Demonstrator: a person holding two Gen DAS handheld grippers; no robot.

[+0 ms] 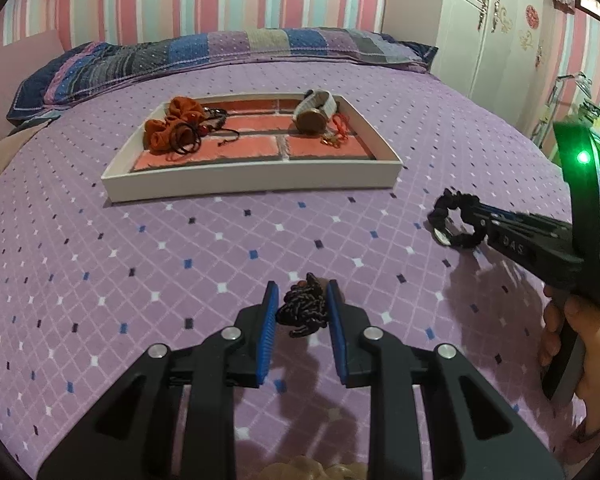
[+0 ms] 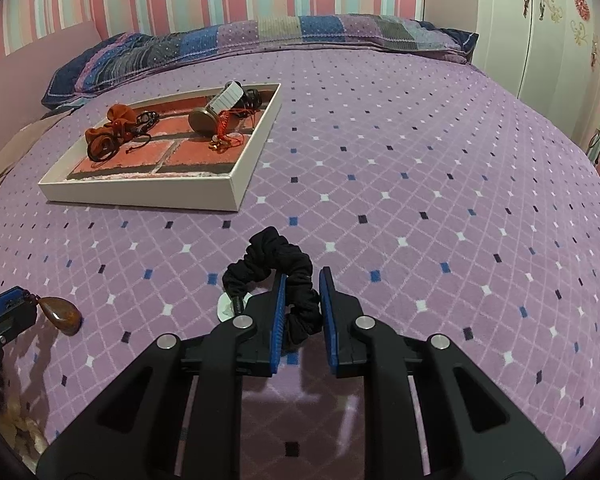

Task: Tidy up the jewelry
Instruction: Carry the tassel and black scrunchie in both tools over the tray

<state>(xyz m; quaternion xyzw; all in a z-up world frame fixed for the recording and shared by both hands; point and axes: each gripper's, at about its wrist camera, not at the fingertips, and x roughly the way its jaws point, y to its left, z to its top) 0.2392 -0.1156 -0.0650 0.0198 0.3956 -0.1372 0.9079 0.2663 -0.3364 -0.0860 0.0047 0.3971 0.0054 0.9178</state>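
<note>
A bunched dark beaded necklace (image 1: 302, 307) with an amber pendant (image 2: 62, 314) is gripped by the left claw (image 1: 302, 312) just above the purple bedspread (image 1: 260, 240). A black scrunchie (image 2: 276, 276) is clamped in the right claw (image 2: 302, 312). Farther off, a white tray (image 1: 256, 178) is seen on the bed, filled with orange scrunchies (image 1: 172, 124), a watch (image 1: 314, 114) and cords.

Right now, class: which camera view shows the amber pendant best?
The right wrist view: the amber pendant hangs in full beside the left gripper. In the left wrist view only a brown sliver peeks past the bunched dark cord.
</note>
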